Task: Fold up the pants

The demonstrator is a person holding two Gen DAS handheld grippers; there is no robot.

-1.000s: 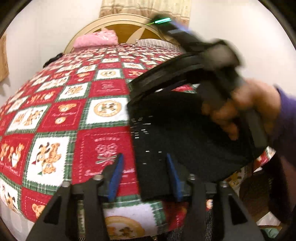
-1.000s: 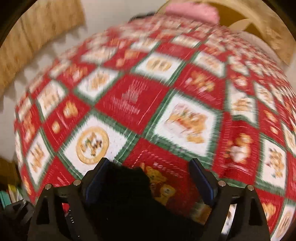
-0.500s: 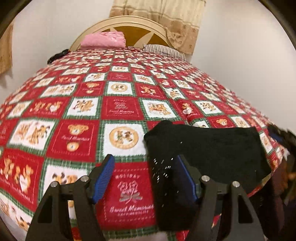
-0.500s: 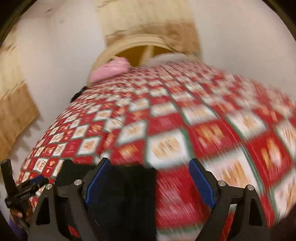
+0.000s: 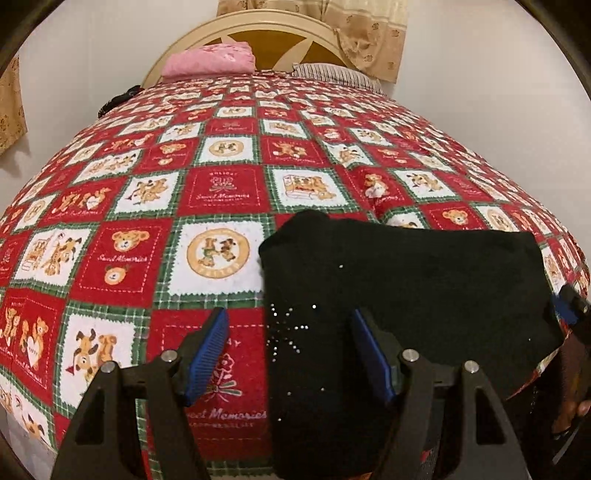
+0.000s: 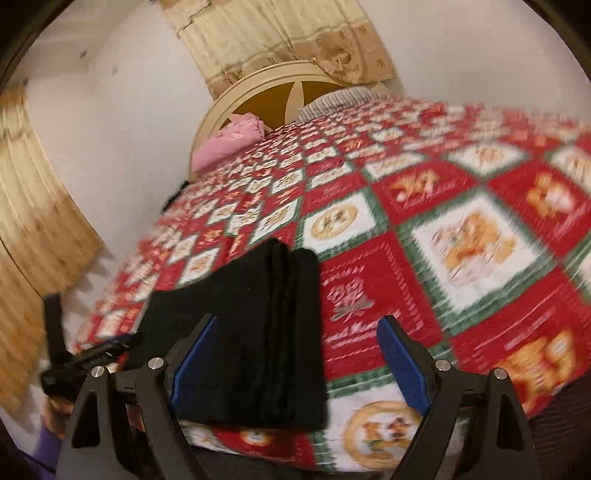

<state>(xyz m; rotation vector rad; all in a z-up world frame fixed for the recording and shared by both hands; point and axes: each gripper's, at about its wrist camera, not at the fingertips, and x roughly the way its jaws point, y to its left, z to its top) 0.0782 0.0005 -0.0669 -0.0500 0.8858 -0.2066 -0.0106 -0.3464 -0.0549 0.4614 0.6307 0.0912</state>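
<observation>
Black pants (image 5: 406, 288) lie folded into a flat stack near the front edge of the red and white patchwork bedspread (image 5: 129, 240). My left gripper (image 5: 288, 321) hovers low over their left edge with its jaws opening. The cloth lies beneath and between the blue pads (image 5: 207, 347), which do not press on it. In the right wrist view the same pants (image 6: 258, 314) show layered folds. My right gripper (image 6: 299, 325) stands open above their near end, empty. It also shows at the right rim of the left wrist view (image 5: 569, 310).
A pink folded cloth (image 5: 210, 62) and a striped pillow (image 5: 332, 72) rest against the round cream headboard (image 5: 258, 29). White walls and beige curtains (image 6: 280, 40) surround the bed. The mattress drops off just below the pants.
The right gripper and hand, which were over the pants, have swung away to the right. The left jaws have widened off the cloth and drawn back a little. The pants now lie flat.
</observation>
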